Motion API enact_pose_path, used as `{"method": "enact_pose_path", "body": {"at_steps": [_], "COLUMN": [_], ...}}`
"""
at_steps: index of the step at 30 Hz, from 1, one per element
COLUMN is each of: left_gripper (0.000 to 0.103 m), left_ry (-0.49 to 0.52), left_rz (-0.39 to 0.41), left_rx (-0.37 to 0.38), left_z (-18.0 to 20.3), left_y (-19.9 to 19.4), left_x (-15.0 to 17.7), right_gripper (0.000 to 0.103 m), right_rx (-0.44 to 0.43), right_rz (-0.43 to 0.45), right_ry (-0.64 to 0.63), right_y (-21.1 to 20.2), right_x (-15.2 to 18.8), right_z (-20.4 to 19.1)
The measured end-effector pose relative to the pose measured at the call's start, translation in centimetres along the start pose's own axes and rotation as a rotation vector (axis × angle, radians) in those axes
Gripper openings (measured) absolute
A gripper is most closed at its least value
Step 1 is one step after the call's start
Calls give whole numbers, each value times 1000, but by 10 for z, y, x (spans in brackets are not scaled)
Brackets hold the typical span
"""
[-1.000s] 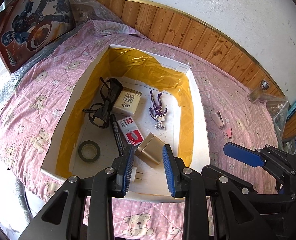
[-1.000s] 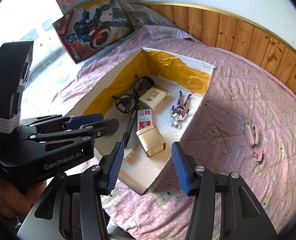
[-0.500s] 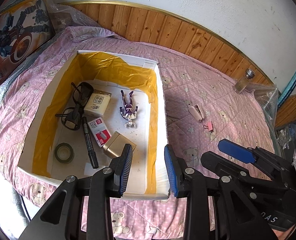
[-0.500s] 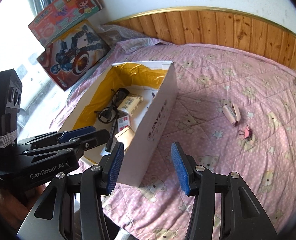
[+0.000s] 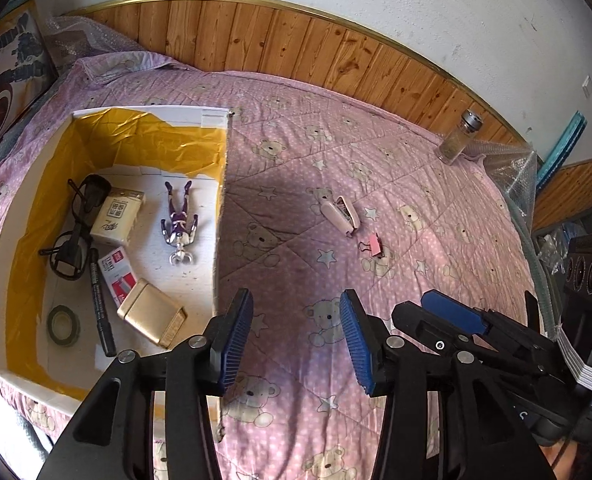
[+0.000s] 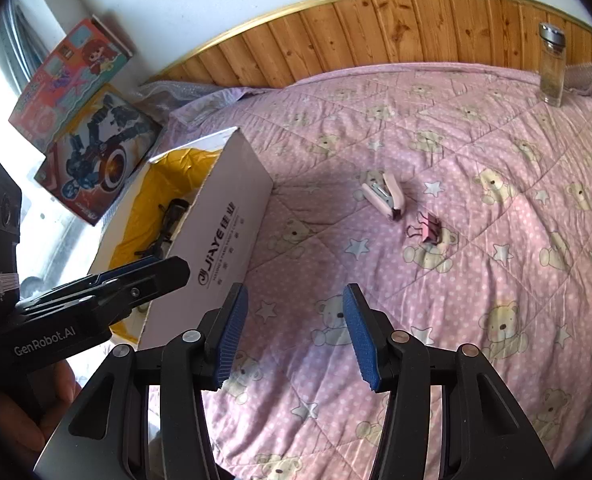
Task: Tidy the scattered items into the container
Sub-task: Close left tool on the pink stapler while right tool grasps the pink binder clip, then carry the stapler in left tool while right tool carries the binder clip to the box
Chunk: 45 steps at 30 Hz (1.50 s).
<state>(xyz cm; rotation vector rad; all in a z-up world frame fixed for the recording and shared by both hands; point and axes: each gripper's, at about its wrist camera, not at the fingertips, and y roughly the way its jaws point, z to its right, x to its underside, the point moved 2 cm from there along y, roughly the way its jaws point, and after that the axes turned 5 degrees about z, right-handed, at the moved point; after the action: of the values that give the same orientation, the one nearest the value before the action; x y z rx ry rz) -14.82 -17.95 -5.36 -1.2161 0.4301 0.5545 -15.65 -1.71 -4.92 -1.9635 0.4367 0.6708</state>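
Where the box wall rises in my right wrist view, most of the container's [image 6: 232, 216] contents are hidden; only dark glasses [image 6: 172, 210] show against the yellow lining. My left wrist view looks down inside the container [image 5: 224, 216]: glasses [image 5: 76, 224], cream packet [image 5: 118, 216], purple figure [image 5: 180, 224], red-and-white packet [image 5: 118, 276], black marker [image 5: 100, 304], gold box [image 5: 152, 316], tape roll [image 5: 63, 326]. Small print on the packets is too fine to read.

Left tongs [image 5: 296, 334] stand apart, empty, over the pink bear quilt [image 5: 375, 184] just beside the box's right wall. Right tongs [image 6: 294, 334] stand apart too, empty, over the quilt [image 6: 495, 240].

Still loose on the bed: pink stapler [image 5: 341, 214] and pink binder clip [image 5: 371, 244], near each other, well apart from the box. Right view shows them clearer: stapler [image 6: 385, 196], clip [image 6: 425, 228]. Glass jar [image 6: 551, 68] stands upright by the wood panelling. Toy boxes [image 6: 92, 152] lean at the wall; the left view cuts them off.

Since a second ago, both views have swung rightward: my left tongs were over the gold box, and now the box sits at left while the stapler and clip are nearer centre.
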Motion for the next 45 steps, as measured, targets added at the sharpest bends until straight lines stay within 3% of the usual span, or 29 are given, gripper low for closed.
{"method": "enact_pose_path", "body": {"at_steps": [11, 21, 29, 33, 37, 40, 43, 45], "left_gripper": [47, 49, 49, 49, 52, 50, 50, 50], "left_ry": [0, -46, -65, -46, 12, -2, -29, -82], "left_rz": [-66, -131, -187, -198, -152, -121, -96, -75], "left_rx": [62, 84, 68, 22, 1, 8, -5, 6], "left_z": [37, 56, 64, 62, 62, 53, 37, 21], "left_y": [65, 144, 214, 244, 249, 243, 233, 226], "left_x": [-24, -46, -52, -53, -53, -50, -48, -46], "right_gripper": [53, 52, 48, 48, 48, 48, 32, 28], "right_rx": [57, 114, 146, 161, 182, 194, 207, 191], "right_rz": [3, -22, -50, -59, -52, -46, -40, -36], "right_ry": [105, 139, 90, 62, 10, -27, -36, -15], "right_y": [21, 67, 105, 123, 134, 137, 135, 134], "right_x": [-14, -25, -28, -28, -29, -31, -31, -32], "right_z": [65, 113, 131, 135, 133, 131, 135, 141]}}
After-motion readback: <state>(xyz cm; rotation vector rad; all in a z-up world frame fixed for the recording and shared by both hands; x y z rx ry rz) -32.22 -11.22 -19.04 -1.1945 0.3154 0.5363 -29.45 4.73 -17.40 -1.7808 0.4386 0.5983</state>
